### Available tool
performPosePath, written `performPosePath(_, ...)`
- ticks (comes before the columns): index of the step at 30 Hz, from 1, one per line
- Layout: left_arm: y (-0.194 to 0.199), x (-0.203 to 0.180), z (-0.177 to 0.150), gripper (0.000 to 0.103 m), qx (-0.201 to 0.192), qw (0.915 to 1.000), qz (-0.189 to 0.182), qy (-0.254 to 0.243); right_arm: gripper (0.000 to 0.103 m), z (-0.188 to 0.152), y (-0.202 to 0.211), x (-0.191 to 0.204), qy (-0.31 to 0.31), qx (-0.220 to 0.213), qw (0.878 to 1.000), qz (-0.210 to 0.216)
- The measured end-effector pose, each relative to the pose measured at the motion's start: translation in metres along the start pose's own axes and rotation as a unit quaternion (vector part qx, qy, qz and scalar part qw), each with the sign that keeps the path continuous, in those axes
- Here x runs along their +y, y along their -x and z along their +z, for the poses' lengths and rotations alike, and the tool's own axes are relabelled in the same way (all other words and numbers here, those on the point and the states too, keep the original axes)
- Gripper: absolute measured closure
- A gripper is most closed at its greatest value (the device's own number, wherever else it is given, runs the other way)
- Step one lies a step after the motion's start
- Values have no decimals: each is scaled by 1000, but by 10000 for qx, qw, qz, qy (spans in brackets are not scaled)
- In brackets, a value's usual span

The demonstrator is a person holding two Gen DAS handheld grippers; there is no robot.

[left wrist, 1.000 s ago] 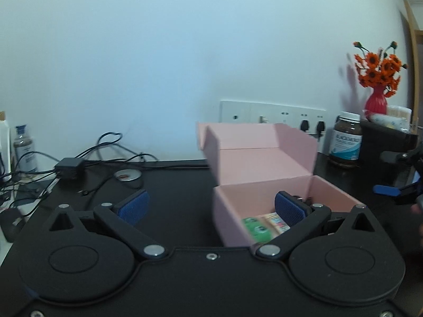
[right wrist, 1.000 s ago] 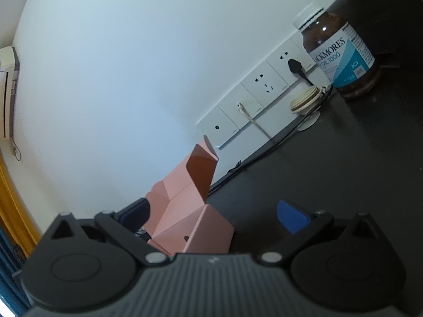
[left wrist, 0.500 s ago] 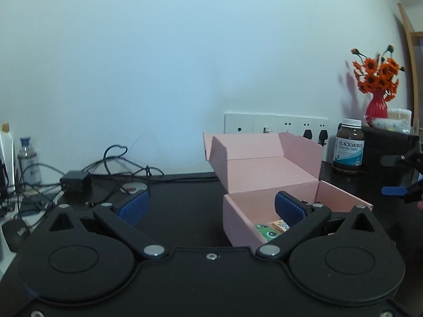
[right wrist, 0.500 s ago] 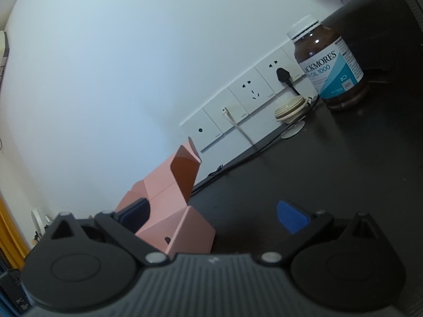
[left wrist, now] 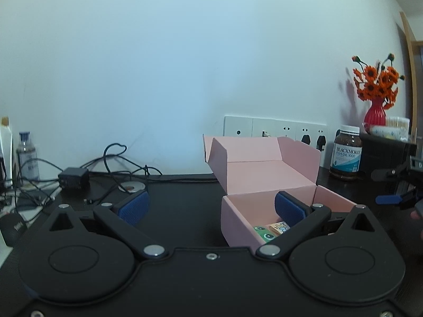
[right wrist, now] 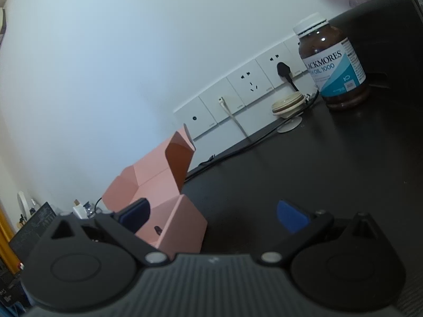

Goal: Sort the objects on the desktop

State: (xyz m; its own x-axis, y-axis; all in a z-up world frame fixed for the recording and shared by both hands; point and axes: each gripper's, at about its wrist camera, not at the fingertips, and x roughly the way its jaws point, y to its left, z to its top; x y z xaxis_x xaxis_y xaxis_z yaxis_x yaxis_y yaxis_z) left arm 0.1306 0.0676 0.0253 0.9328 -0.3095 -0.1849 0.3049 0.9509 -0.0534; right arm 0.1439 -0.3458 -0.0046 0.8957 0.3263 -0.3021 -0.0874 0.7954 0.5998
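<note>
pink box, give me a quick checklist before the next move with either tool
1. Pink box lid open: ok, flaps up.
2. Room in the box: ok, only small packets in the near corner.
3. Left tool empty and open: ok, pads wide apart, nothing between them.
4. Right tool empty and open: ok.
5. Next item to sort: cannot tell; the fish oil bottle stands upright near the sockets, ahead of the right tool.
6. Cables clear of the box: ok, they lie off to its left.
</note>
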Motion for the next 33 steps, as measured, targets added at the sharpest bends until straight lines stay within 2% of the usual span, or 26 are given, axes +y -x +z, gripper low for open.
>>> performPosePath(23, -3, 11, 1, 0, 106, 9995, -12, 303, 1, 1, -5, 1, 26, 149, 9999, 24)
performPosePath(33, -3, 10, 0, 0, 110, 9995, -10, 280, 1, 2, -6, -1, -7, 181, 9998, 70)
